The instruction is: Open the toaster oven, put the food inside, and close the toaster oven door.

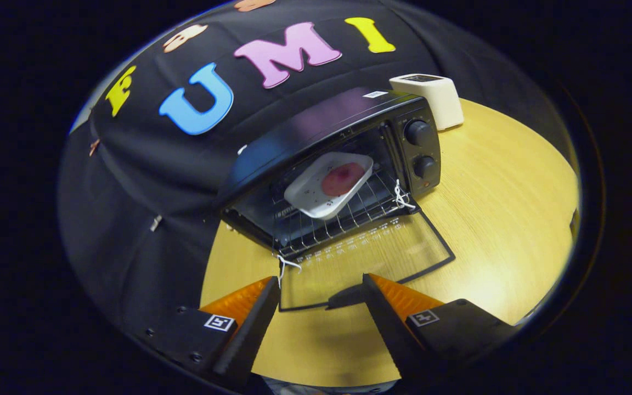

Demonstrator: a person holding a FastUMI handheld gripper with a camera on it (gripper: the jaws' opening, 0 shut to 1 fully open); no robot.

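Observation:
A black toaster oven [343, 118] stands on the round wooden table [502, 208] with its glass door [371, 258] folded flat down toward me. On the wire rack [349, 211] inside lies a white square plate [308, 192] holding a reddish round piece of food [342, 179]. My gripper [321, 288] hovers above the door's front edge, open, with nothing between its fingers. The door's dark handle [346, 297] sits between the fingertips, close to the right one. White strings [286, 266] hang at the door's hinge corners.
A cream-coloured toaster [431, 99] stands behind the oven to the right. Two knobs [420, 148] are on the oven's right panel. The black cloth wall rises close behind and left of the oven. Bare tabletop lies to the right of the door.

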